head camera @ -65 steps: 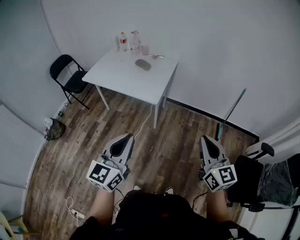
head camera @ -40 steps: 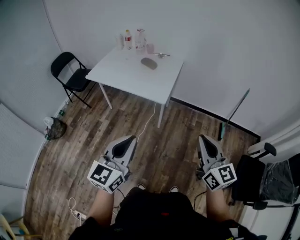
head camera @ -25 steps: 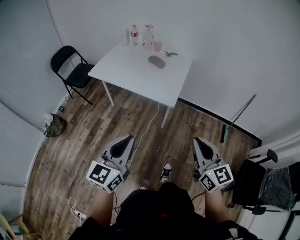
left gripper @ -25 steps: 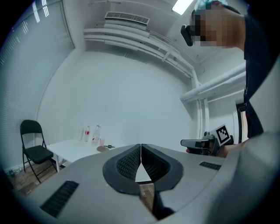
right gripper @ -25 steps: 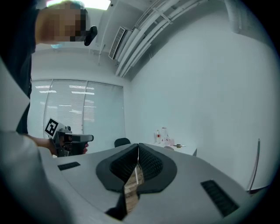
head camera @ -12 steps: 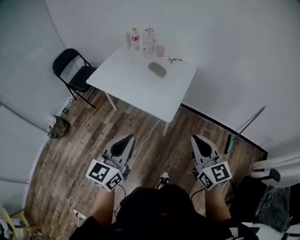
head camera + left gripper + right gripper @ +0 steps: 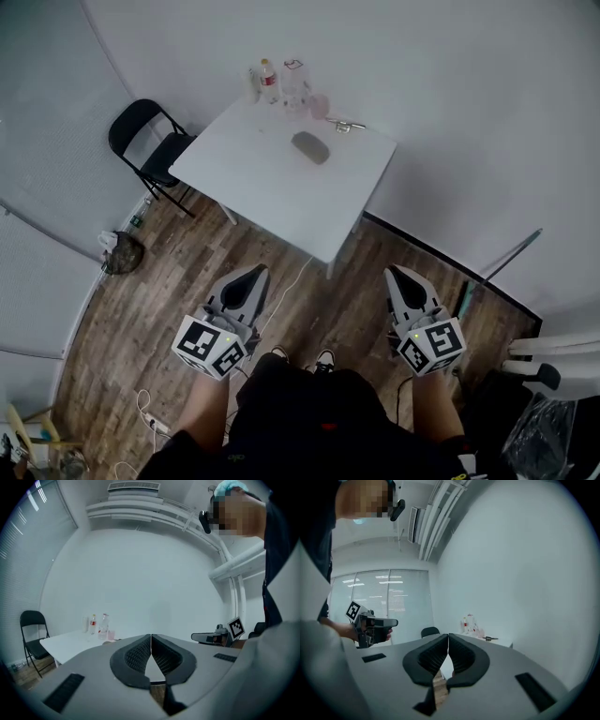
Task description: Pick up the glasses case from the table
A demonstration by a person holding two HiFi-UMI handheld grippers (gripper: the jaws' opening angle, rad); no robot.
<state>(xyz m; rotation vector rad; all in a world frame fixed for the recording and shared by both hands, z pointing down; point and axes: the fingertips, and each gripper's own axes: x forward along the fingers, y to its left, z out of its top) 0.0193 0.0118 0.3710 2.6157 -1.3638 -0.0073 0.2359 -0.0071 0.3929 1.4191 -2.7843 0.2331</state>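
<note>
A grey oval glasses case lies on the white table toward its far side, in the head view. My left gripper and right gripper are held level over the wood floor, well short of the table's near edge. Both are shut with nothing between the pads, as the left gripper and right gripper views show. The table shows low at the left of the left gripper view, with the case hidden behind the jaws.
Bottles, a pink cup and a small metal item stand at the table's far edge by the wall. A black folding chair sits left of the table. A cable runs over the floor, and a broom leans at the right.
The table and case have come nearer and shifted right in the head view as the person walks toward them. Both grippers stay shut and held level.
</note>
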